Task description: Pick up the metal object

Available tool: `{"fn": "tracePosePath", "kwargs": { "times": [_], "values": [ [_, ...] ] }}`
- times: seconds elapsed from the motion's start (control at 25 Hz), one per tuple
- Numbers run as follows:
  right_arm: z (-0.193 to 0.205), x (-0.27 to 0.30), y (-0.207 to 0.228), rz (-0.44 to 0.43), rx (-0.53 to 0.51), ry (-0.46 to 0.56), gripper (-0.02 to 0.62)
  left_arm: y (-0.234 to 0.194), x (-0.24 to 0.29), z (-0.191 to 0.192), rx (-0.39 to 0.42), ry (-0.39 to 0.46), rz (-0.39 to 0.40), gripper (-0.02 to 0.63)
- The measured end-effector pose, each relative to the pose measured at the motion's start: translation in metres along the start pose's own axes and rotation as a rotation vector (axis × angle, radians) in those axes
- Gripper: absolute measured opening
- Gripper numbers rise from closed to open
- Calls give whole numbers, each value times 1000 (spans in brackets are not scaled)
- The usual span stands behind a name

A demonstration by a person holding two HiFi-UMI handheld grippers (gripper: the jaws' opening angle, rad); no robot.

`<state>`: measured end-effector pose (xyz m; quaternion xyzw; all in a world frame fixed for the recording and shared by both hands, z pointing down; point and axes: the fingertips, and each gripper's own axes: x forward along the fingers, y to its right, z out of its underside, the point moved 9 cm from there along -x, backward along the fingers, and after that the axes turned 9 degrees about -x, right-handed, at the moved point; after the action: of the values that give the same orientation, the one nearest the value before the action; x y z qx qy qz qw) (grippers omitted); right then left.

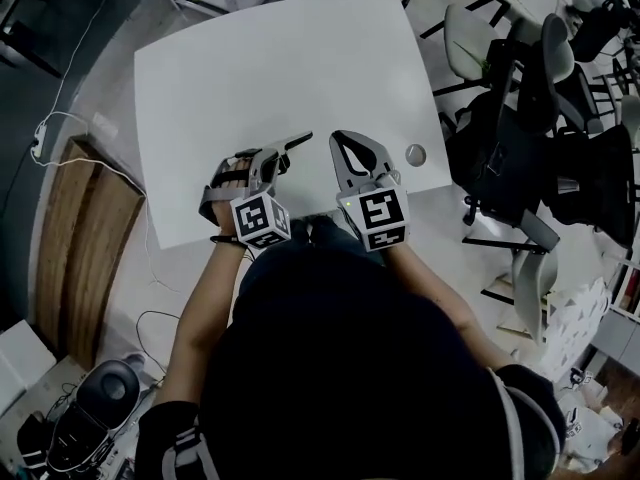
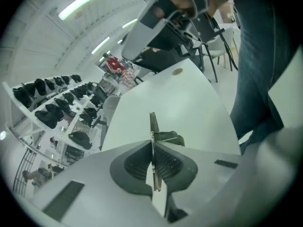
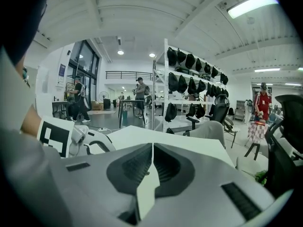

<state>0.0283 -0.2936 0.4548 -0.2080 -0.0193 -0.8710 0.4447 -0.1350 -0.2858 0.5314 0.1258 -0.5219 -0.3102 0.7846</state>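
Clamped the left gripper (image 2: 154, 169) hard on the metal object (image 2: 153, 124), ridged pads shut against a thin plate seen edge-on, with a bent metal part showing just to the right of it beyond the tips; showed the metal object (image 1: 300, 141) in the head view as a dark sliver poking forward from the left gripper (image 1: 280, 154), over the near part of the white table (image 1: 270, 58); could not tell from any view whether it touched the tabletop.

Held the right gripper (image 1: 342, 140) just beside the left one, apart from it, over the same table; pressed its jaws together on nothing, with only the pale tabletop beyond the right gripper (image 3: 152, 150) in its own view.

Wrapped a bare hand (image 1: 234, 176) round the left gripper's handle.

Showed a round grey cap (image 1: 415, 154) set in the table, near the right gripper and well apart from the metal object; ranged dark office chairs (image 1: 530, 88) off the table's right side; laid a wooden board (image 1: 85, 238) on the floor to its left.

Filled a white rack (image 3: 187, 65) beyond the table, shelf upon shelf, with dark bags (image 3: 182, 58).
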Motion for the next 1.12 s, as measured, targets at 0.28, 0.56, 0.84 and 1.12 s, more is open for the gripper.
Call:
{"fn": "tracePosePath", "kwargs": {
  "times": [0.28,0.56,0.84,1.12],
  "values": [
    [-38,4,16,25,-25,101,28,-68,-55,-35,-302,258,-229,25],
    [-90,-2,29,47,-63,259,28,-124,-117,-43,-746,577,-368,25],
    [-151,-19,43,94,-68,425,28,-161,-176,-54,-907,813,-490,25],
    [-183,-28,50,139,-95,478,28,-178,-200,-59,-877,832,-558,25]
  ]
}}
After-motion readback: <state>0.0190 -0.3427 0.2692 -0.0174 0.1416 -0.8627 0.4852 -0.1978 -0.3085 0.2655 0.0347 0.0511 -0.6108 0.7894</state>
